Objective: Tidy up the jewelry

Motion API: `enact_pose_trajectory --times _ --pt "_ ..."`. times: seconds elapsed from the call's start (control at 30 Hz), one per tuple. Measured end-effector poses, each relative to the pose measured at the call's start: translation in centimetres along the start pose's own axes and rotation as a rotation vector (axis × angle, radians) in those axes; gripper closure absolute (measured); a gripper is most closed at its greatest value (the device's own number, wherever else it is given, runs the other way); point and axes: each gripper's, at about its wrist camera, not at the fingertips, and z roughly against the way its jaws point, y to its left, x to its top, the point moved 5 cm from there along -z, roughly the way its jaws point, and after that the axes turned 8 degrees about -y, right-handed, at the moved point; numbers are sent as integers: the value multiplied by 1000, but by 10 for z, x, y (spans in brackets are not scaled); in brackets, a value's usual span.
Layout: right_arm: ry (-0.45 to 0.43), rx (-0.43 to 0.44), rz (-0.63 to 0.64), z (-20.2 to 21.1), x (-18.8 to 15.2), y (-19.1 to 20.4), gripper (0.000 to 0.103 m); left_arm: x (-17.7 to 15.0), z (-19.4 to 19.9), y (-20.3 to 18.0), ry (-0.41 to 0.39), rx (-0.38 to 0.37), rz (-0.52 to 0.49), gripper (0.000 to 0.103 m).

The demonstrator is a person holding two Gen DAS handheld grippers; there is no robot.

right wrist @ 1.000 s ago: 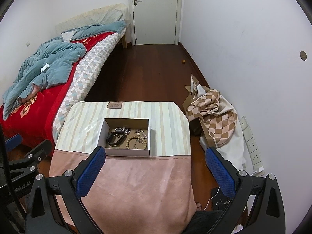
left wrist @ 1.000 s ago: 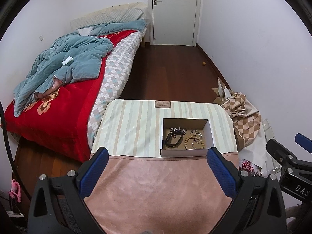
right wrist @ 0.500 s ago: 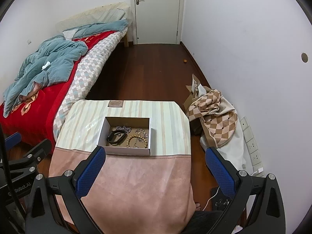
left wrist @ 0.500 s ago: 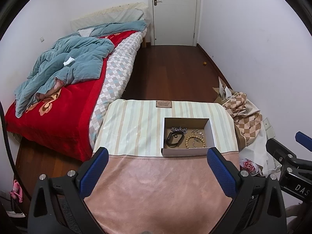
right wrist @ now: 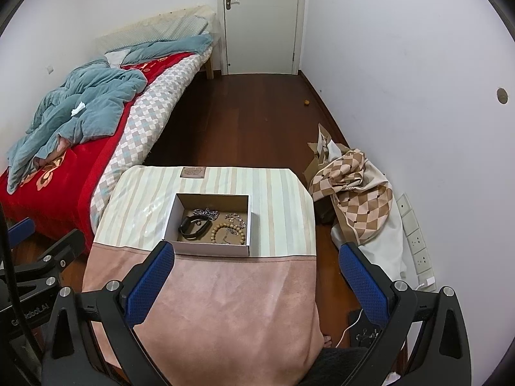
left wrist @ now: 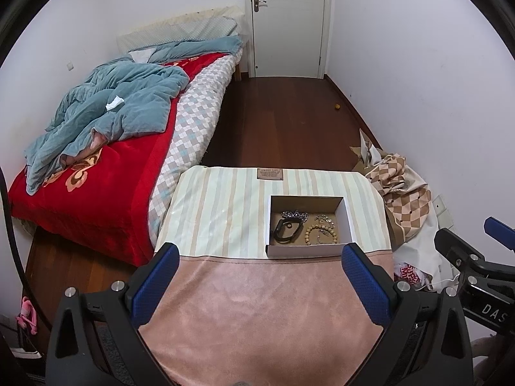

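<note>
An open cardboard box (left wrist: 309, 251) stands on the striped part of the table cloth; it also shows in the right wrist view (right wrist: 210, 248). Inside lie a black band (left wrist: 286, 230), a wooden bead bracelet (left wrist: 320, 234), a silver chain (left wrist: 294, 215) and a small metal bracelet (left wrist: 325, 218). My left gripper (left wrist: 257, 257) is open and empty, held above the pink cloth short of the box. My right gripper (right wrist: 256, 257) is open and empty too, above the table's near right part. The box sits between the blue pads in both views.
The table (left wrist: 225, 206) has a striped cloth at the far half and pink cloth (left wrist: 257, 308) near me. A bed with red and teal covers (left wrist: 106, 128) stands left. A checked cloth heap (right wrist: 357, 186) lies on the floor right, by wall sockets. A white door (left wrist: 288, 22) is behind.
Both views have shifted slightly, so the box sits a little lower in frame. Both grippers stay open and empty; the jewelry has not moved.
</note>
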Motion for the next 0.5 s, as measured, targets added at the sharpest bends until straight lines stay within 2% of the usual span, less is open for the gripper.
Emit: enact_pose_trajectory --times 0.5 --pt "-4 4 -2 4 1 1 0 2 6 1 -16 7 -3 0"
